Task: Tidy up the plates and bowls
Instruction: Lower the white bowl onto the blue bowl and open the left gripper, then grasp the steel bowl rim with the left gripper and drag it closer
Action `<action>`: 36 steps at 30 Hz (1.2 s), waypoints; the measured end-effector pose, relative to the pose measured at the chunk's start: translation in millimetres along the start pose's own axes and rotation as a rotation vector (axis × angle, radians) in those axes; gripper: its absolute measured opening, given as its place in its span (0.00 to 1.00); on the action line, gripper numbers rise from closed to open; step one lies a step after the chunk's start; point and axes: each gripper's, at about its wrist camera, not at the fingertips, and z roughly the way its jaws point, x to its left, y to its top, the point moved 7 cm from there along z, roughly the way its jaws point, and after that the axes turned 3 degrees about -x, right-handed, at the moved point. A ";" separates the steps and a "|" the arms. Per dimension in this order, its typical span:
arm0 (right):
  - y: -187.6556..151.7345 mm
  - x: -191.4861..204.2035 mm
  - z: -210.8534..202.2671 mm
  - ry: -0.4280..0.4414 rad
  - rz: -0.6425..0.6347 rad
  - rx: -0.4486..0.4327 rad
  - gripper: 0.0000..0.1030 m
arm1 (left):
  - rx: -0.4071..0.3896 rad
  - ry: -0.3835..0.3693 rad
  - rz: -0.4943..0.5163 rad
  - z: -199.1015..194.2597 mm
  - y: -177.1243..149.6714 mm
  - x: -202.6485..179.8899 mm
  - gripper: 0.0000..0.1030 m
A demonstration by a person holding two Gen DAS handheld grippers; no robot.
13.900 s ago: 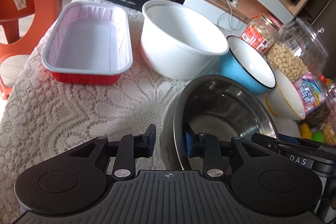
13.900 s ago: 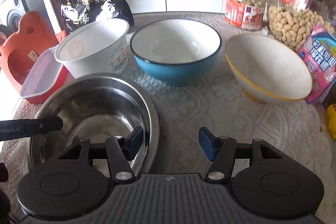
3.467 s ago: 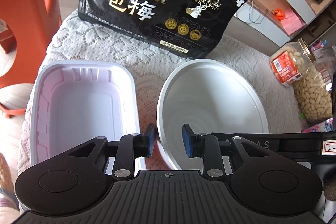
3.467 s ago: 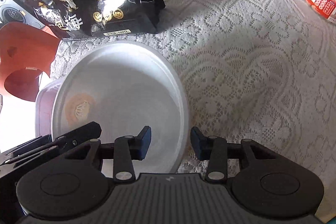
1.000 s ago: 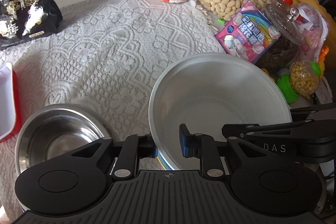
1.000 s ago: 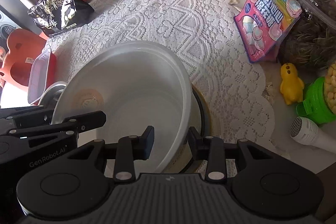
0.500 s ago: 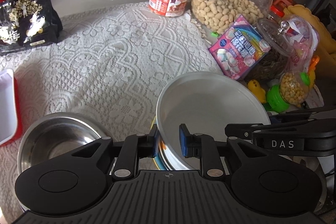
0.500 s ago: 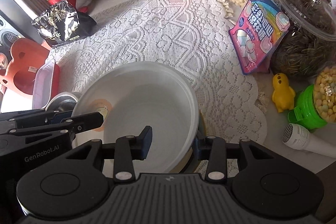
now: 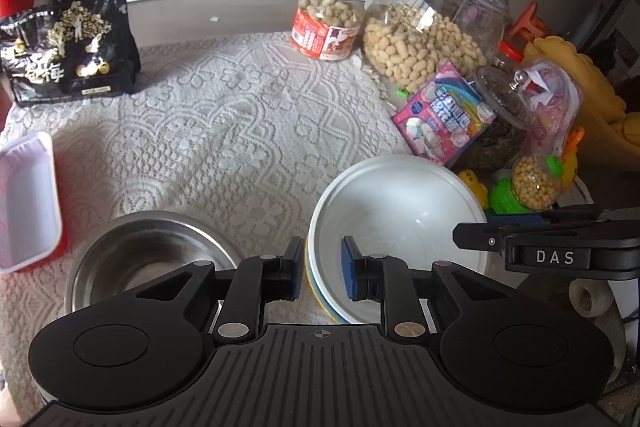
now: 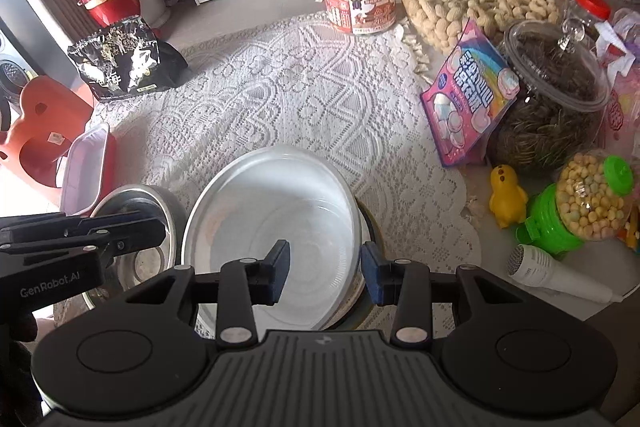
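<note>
A white plastic bowl (image 9: 400, 219) sits nested on top of a stack of bowls; a yellow and a blue rim show under it at its left edge. It also shows in the right wrist view (image 10: 276, 215). My left gripper (image 9: 320, 273) is open, its fingers straddling the bowl's left rim without pinching it. My right gripper (image 10: 324, 277) is open, its fingers either side of the bowl's right rim. A steel bowl (image 9: 140, 259) stands left of the stack, also in the right wrist view (image 10: 140, 227).
A red tray with a white inside (image 9: 24, 203) lies at the left edge. A black snack bag (image 9: 68, 51) stands at the back left. Peanut jars (image 9: 432, 23), a pink candy bag (image 9: 444, 115), toys and a small microphone (image 10: 556, 275) crowd the right side.
The white bowl has come down onto the bowl stack. Both grippers have opened, let go of its rim and drawn back a little.
</note>
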 end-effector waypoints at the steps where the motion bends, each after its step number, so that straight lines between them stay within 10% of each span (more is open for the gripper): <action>1: -0.4 4.6 -4.5 -0.006 -0.010 -0.015 0.38 | -0.005 -0.005 0.002 -5.1 -2.8 5.7 0.22; 9: -1.3 43.8 -32.8 -0.085 -0.113 -0.178 0.39 | -0.052 0.022 -0.063 -28.3 -26.5 83.7 0.22; 20: -8.4 14.5 -38.4 -0.177 0.001 -0.159 0.40 | -0.114 0.068 -0.169 -37.1 -28.9 156.7 0.22; 36: -78.0 151.4 3.5 0.179 -0.019 -0.187 0.40 | -0.052 0.142 -0.189 -13.1 -57.4 198.2 0.22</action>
